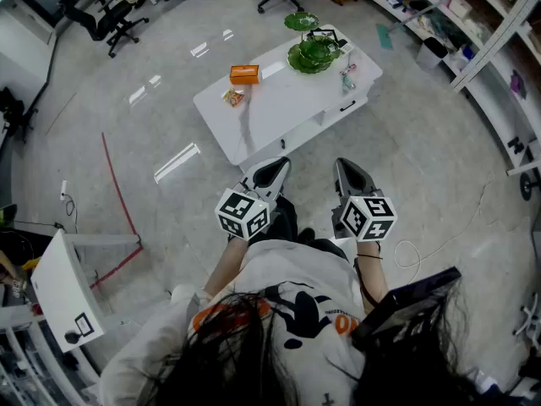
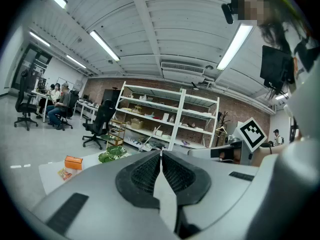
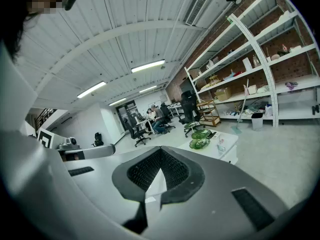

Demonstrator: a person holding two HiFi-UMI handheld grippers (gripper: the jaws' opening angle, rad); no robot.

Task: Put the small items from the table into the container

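Head view, with both gripper views. The left hand-held gripper and the right hand-held gripper are held side by side in front of the person's body, above the floor and well apart from the white surface. Each points towards the surface and slightly downwards. In its own view, each hand-held gripper has its two ribbed dark pads pressed together along a single seam, fully closed, with nothing between them and nothing touched. The marker cube of the left one and the marker cube of the right one sit close to the person's torso. The task's things all lie on the surface. An orange box is near the far left edge, and a small printed packet lies just beside it, towards the person. A pale small item, too small to identify, lies near the right edge. The green container, a stack of dish-like pieces, stands at the far right end. A separate green dish lies beyond it at the corner. Shelving runs along the right side of the room, and office chairs stand beyond the surface.
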